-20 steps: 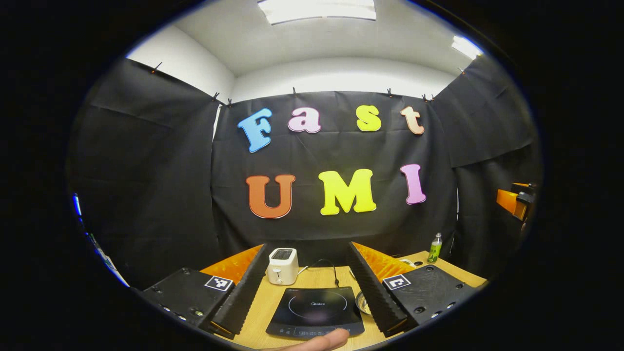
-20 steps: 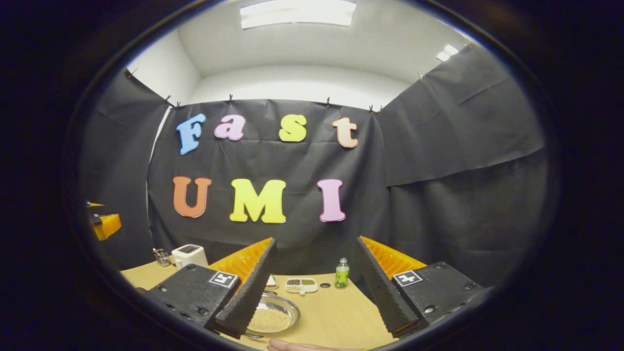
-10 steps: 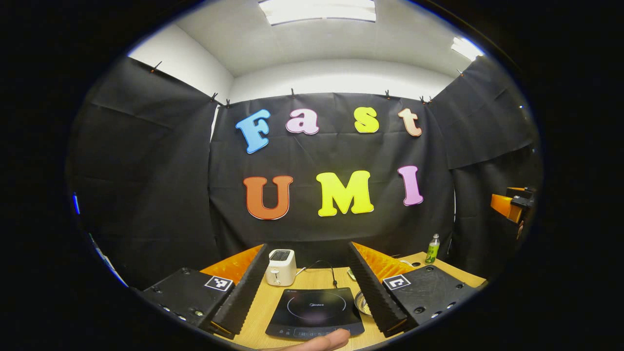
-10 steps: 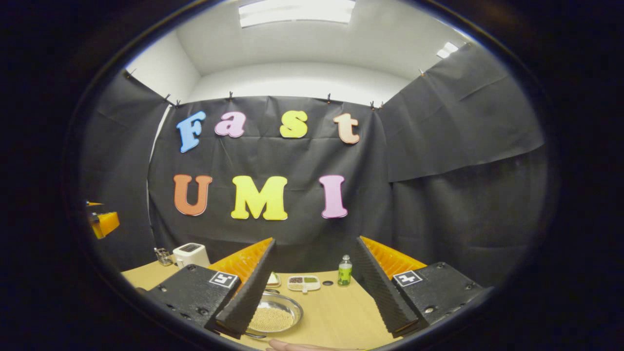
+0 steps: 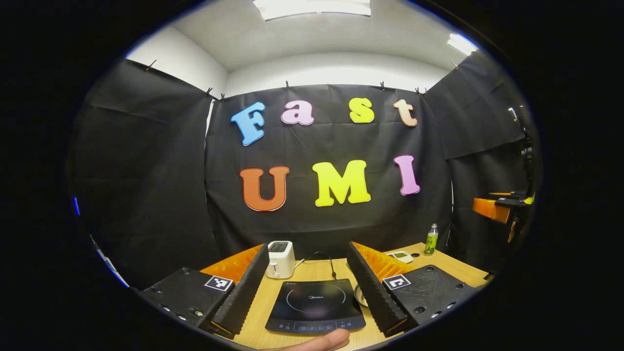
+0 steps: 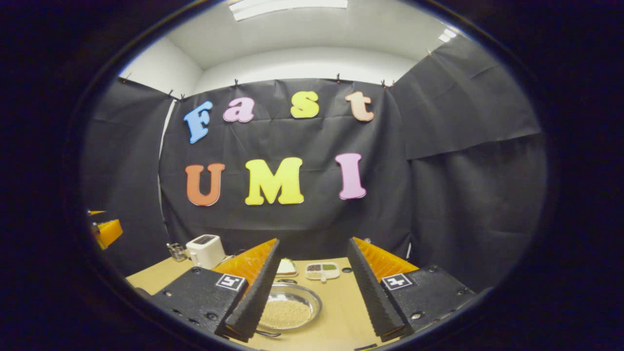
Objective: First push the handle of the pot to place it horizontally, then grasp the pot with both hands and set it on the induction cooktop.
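Two grippers hover over the table point(image 5: 312, 270), the left gripper point(image 5: 309, 287) and right gripper point(image 6: 312, 287) both spread apart on nothing. The induction cooktop point(image 5: 316, 306) sits near the front edge, bare-topped; the pot point(image 6: 288, 308) of grain lies beside it. A toaster point(image 5: 280, 259) stands behind, near the back edge.

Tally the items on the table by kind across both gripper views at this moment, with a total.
Induction cooktop: 1
Toaster: 1
Pot holding grains: 1
Green bottle: 1
Divided condiment dish: 1
Small dish behind the pot: 1
Utensil holder: 1
Total: 7
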The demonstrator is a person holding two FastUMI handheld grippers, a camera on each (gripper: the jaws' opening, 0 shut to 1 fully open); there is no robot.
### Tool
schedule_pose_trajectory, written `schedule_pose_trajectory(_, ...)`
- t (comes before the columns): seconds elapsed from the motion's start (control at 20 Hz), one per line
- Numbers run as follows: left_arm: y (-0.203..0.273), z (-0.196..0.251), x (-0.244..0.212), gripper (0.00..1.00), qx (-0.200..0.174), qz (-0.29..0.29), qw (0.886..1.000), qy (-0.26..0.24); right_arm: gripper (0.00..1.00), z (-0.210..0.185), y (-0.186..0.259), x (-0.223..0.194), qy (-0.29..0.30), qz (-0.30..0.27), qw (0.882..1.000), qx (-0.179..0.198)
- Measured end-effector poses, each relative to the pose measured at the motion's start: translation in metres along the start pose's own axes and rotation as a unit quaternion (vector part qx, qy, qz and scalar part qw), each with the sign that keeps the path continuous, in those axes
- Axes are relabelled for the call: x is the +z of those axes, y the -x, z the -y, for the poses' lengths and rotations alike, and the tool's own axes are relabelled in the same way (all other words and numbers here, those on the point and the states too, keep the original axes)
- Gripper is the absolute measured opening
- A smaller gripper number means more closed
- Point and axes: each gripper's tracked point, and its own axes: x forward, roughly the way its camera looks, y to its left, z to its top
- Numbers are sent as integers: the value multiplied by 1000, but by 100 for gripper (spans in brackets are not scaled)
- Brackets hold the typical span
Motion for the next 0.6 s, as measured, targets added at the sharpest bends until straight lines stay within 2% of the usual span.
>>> schedule_pose_trajectory(0.1,1,0,-1,96,-1,4,1000,1,77,-8,-9,-14,-2,-21,1000,20)
schedule_pose_trajectory(0.25,4,0,-2,96,-4,3,1000,-4,48,-36,-20,-39,11,-58,996,67)
schedule_pose_trajectory(0.3,5,0,-3,96,-4,3,1000,-5,26,-45,-21,-50,9,-78,994,79)
schedule_pose_trajectory(0.4,7,2,-4,96,-8,4,1000,-4,5,-51,-24,-74,3,-117,990,84)
schedule_pose_trajectory(0.5,9,1,-3,96,-9,7,1000,-4,0,-71,-28,-96,2,-149,984,102)
schedule_pose_trajectory(0.6,10,-1,-5,96,-7,8,1000,-4,4,-81,-31,-121,5,-177,979,103)
